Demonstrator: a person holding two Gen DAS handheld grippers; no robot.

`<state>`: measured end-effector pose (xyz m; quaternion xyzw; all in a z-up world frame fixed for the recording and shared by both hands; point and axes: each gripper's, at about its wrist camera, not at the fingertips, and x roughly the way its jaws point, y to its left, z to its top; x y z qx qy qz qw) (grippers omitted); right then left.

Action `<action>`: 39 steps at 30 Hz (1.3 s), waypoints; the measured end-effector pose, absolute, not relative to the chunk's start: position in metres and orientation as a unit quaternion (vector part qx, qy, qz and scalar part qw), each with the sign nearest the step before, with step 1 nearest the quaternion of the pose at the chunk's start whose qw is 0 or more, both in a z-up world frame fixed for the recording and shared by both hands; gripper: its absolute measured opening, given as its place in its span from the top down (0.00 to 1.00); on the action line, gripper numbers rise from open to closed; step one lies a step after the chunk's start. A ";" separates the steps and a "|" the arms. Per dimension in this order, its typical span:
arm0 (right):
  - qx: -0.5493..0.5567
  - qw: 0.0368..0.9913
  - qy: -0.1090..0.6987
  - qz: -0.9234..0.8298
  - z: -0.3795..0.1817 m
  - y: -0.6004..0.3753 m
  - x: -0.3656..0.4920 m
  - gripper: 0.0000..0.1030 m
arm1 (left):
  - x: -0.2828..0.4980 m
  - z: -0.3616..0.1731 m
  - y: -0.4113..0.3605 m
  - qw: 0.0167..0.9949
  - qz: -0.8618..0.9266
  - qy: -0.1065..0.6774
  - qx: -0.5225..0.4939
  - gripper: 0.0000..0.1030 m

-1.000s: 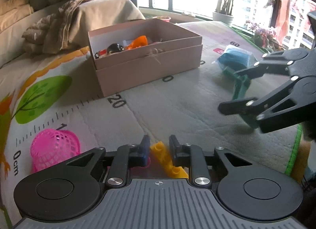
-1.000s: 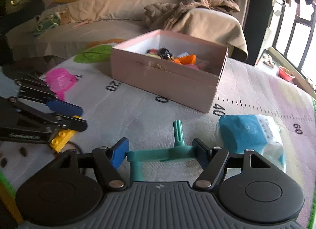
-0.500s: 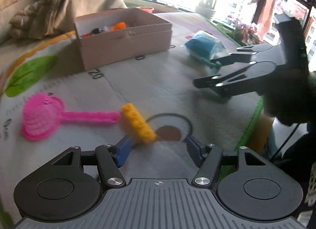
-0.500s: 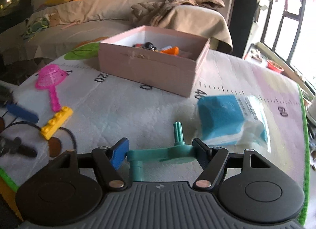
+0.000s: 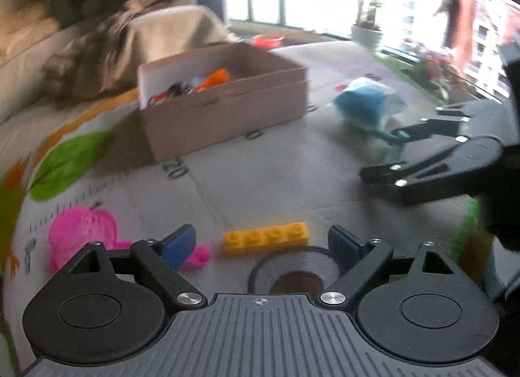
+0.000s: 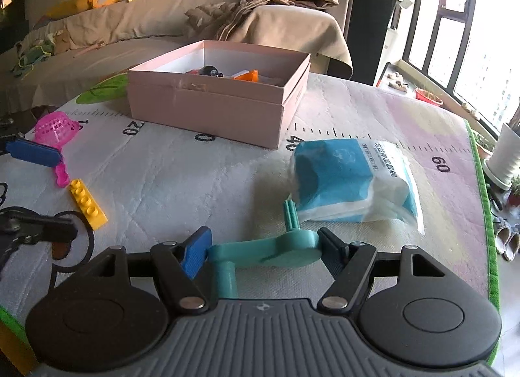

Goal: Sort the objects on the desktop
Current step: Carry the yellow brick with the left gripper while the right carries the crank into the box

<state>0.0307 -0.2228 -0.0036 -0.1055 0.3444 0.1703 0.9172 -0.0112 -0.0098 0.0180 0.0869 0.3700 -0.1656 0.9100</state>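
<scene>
Bedding first: the quilted white play mat point(image 6: 201, 181) printed with a ruler scale and cartoon shapes covers the whole work surface in front of you, and everything you are sorting lies on it. Toward the far middle of the mat sits the pale pink cardboard box point(image 6: 208, 107), open at the top, with an orange piece and a dark rounded toy showing inside among other small things too small to tell. To the right of the box and nearer to you lies the blue and white plastic pack of tissues point(image 6: 351, 181), flat on the mat. At the far left rests the pink plastic mesh scoop point(image 6: 57, 128), its handle running toward you and ending close to the yellow studded building brick point(image 6: 87, 204), which lies flat on the mat. Your left gripper point(image 5: 261, 242) hangs over that brick with its blue-padded jaws spread wide; they have just been opening, and the brick sits on the mat a little beyond and between the pads, touched by neither. Your right gripper point(image 6: 263, 248) has its jaws at a middling width, closed on the teal plastic crank-shaped part point(image 6: 269, 248), one pad against each end of its bar. One peg of that part points up toward the tissue pack, just short of it, and another points down toward the gripper body. The left wrist view is blurred.
</scene>
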 end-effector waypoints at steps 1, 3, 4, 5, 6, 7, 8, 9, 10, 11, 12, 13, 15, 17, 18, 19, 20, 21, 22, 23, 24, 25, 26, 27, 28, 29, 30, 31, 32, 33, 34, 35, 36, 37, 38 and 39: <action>-0.106 0.917 0.344 0.173 -0.003 -0.221 0.030 0.31 | -0.008 0.016 -0.011 0.910 -0.157 0.376 0.079 0.10; -0.112 0.915 0.342 0.181 -0.004 -0.217 0.030 0.31 | 0.000 0.012 -0.012 0.908 -0.148 0.385 0.070 0.12; -0.117 0.916 0.339 0.182 -0.005 -0.215 0.029 0.31 | 0.001 0.011 -0.014 0.907 -0.146 0.388 0.070 0.14; -0.121 0.916 0.337 0.182 -0.005 -0.214 0.028 0.31 | 0.002 0.011 -0.016 0.907 -0.146 0.388 0.074 0.14; -0.122 0.916 0.337 0.182 -0.004 -0.214 0.028 0.31 | 0.004 0.011 -0.019 0.907 -0.147 0.388 0.076 0.18; -0.121 0.915 0.339 0.183 -0.004 -0.215 0.028 0.31 | 0.004 0.011 -0.020 0.906 -0.150 0.388 0.078 0.25; -0.118 0.915 0.340 0.184 -0.004 -0.215 0.028 0.31 | 0.004 0.011 -0.020 0.905 -0.152 0.389 0.079 0.29; -0.116 0.914 0.342 0.184 -0.004 -0.216 0.027 0.31 | 0.004 0.009 -0.022 0.903 -0.155 0.393 0.078 0.34; -0.116 0.914 0.343 0.184 -0.004 -0.216 0.026 0.31 | 0.001 0.009 -0.021 0.904 -0.155 0.391 0.077 0.34; -0.118 0.913 0.343 0.185 -0.003 -0.216 0.026 0.31 | 0.000 0.009 -0.021 0.904 -0.156 0.389 0.079 0.34; -0.121 0.913 0.343 0.186 -0.003 -0.216 0.025 0.31 | -0.001 0.008 -0.022 0.904 -0.158 0.388 0.082 0.34; -0.125 0.911 0.343 0.189 -0.002 -0.215 0.024 0.31 | -0.002 0.009 -0.021 0.905 -0.158 0.387 0.083 0.34; -0.132 0.910 0.340 0.194 0.001 -0.214 0.020 0.31 | -0.003 0.012 -0.019 0.905 -0.160 0.385 0.082 0.34; -0.134 0.911 0.334 0.201 0.009 -0.215 0.018 0.31 | -0.002 0.023 -0.015 0.910 -0.166 0.372 0.079 0.34; -0.133 0.913 0.327 0.206 0.016 -0.216 0.017 0.31 | 0.000 0.031 -0.013 0.914 -0.166 0.362 0.079 0.34; -0.132 0.915 0.318 0.211 0.025 -0.218 0.018 0.31 | 0.005 0.040 -0.011 0.919 -0.165 0.349 0.081 0.34; -0.130 0.918 0.306 0.215 0.036 -0.220 0.019 0.31 | 0.012 0.051 -0.009 0.925 -0.162 0.333 0.084 0.34; -0.126 0.923 0.292 0.218 0.048 -0.222 0.022 0.31 | 0.019 0.059 -0.008 0.930 -0.159 0.320 0.086 0.34; -0.122 0.928 0.276 0.219 0.062 -0.224 0.026 0.31 | 0.029 0.068 -0.007 0.935 -0.155 0.305 0.089 0.34; -0.118 0.932 0.261 0.220 0.075 -0.226 0.030 0.31 | 0.038 0.073 -0.008 0.940 -0.151 0.293 0.091 0.34; -0.115 0.937 0.246 0.221 0.089 -0.227 0.037 0.31 | 0.051 0.078 -0.009 0.944 -0.145 0.280 0.093 0.34; -0.112 0.940 0.236 0.221 0.099 -0.227 0.044 0.31 | 0.065 0.081 -0.010 0.948 -0.139 0.272 0.093 0.34; -0.110 0.942 0.228 0.221 0.108 -0.226 0.053 0.31 | 0.079 0.082 -0.011 0.949 -0.137 0.269 0.089 0.34; -0.109 0.944 0.221 0.220 0.115 -0.224 0.062 0.31 | 0.095 0.082 -0.013 0.950 -0.134 0.269 0.083 0.34; -0.111 0.946 0.215 0.216 0.121 -0.221 0.073 0.31 | 0.109 0.081 -0.014 0.951 -0.130 0.269 0.077 0.34; -0.113 0.947 0.213 0.212 0.125 -0.217 0.083 0.31 | 0.123 0.078 -0.015 0.952 -0.126 0.269 0.072 0.34; -0.112 0.947 0.216 0.210 0.127 -0.212 0.095 0.31 | 0.135 0.074 -0.015 0.952 -0.126 0.270 0.067 0.34; -0.108 0.946 0.223 0.210 0.129 -0.208 0.107 0.31 | 0.145 0.070 -0.014 0.951 -0.131 0.275 0.061 0.30; -0.103 0.943 0.234 0.212 0.128 -0.203 0.119 0.31 | 0.152 0.066 -0.013 0.948 -0.138 0.283 0.054 0.27; -0.099 0.941 0.243 0.212 0.125 -0.199 0.129 0.31 | 0.154 0.063 -0.009 0.946 -0.136 0.291 0.045 0.23; -0.095 0.939 0.255 0.210 0.122 -0.196 0.140 0.31 | 0.152 0.063 -0.004 0.946 -0.136 0.293 0.036 0.17; -0.094 0.937 0.264 0.208 0.118 -0.193 0.149 0.31 | 0.144 0.064 0.001 0.946 -0.141 0.291 0.029 0.13; -0.094 0.935 0.272 0.206 0.112 -0.190 0.157 0.31 | 0.134 0.066 0.005 0.947 -0.142 0.287 0.029 0.05; -0.093 0.933 0.280 0.205 0.106 -0.187 0.164 0.31 | 0.124 0.068 0.008 0.949 -0.137 0.282 0.034 0.05; -0.090 0.931 0.288 0.207 0.101 -0.184 0.171 0.31 | 0.112 0.069 0.012 0.950 -0.129 0.280 0.045 0.05; -0.086 0.928 0.297 0.209 0.096 -0.180 0.180 0.31 | 0.101 0.070 0.015 0.951 -0.121 0.280 0.055 0.04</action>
